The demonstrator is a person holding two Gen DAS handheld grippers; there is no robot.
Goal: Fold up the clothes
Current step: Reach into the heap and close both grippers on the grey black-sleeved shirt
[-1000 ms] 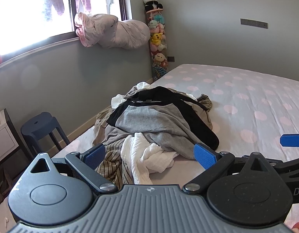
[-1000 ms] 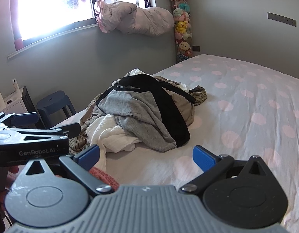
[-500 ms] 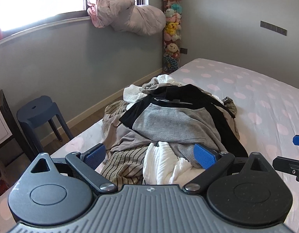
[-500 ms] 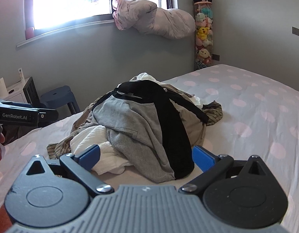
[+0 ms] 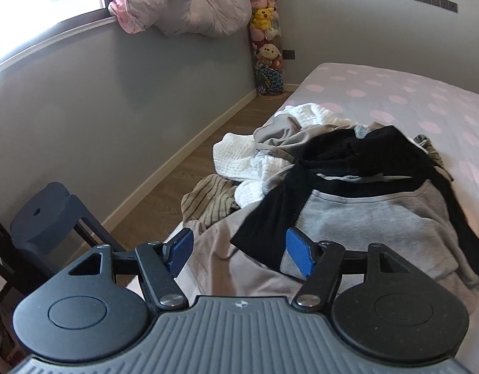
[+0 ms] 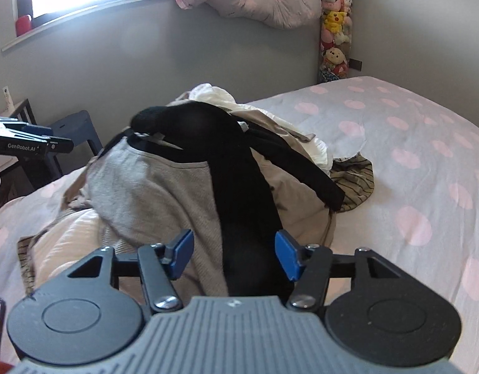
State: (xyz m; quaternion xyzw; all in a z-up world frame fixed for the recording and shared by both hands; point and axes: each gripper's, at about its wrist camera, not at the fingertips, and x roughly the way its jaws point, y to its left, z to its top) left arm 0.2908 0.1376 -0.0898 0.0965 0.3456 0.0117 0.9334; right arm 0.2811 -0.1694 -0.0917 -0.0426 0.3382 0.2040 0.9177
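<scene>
A heap of clothes lies on the bed, topped by a grey shirt with black sleeves (image 5: 379, 215) (image 6: 152, 193). Under it are a white textured cloth (image 5: 248, 162), a striped garment (image 5: 208, 199) (image 6: 354, 184) and a beige garment (image 5: 220, 258). My left gripper (image 5: 239, 252) hovers low over the heap's left edge. Its jaws are closing, with the beige cloth and a black sleeve end between the blue pads (image 5: 298, 255), which do not press. My right gripper (image 6: 234, 251) is closing too, with the long black sleeve (image 6: 239, 205) between its pads. The left gripper (image 6: 30, 146) also shows at the right wrist view's left edge.
The bed has a grey sheet with pink dots (image 5: 426, 99) (image 6: 410, 155). A dark blue stool (image 5: 43, 215) (image 6: 74, 127) stands on the wood floor beside the bed. A bundle of bedding (image 5: 177, 9) hangs off the window sill. A tube of plush toys (image 5: 266, 40) fills the corner.
Both grippers have come forward and down onto the heap, which now fills the space at their fingers. Both pairs of jaws stand narrower than before.
</scene>
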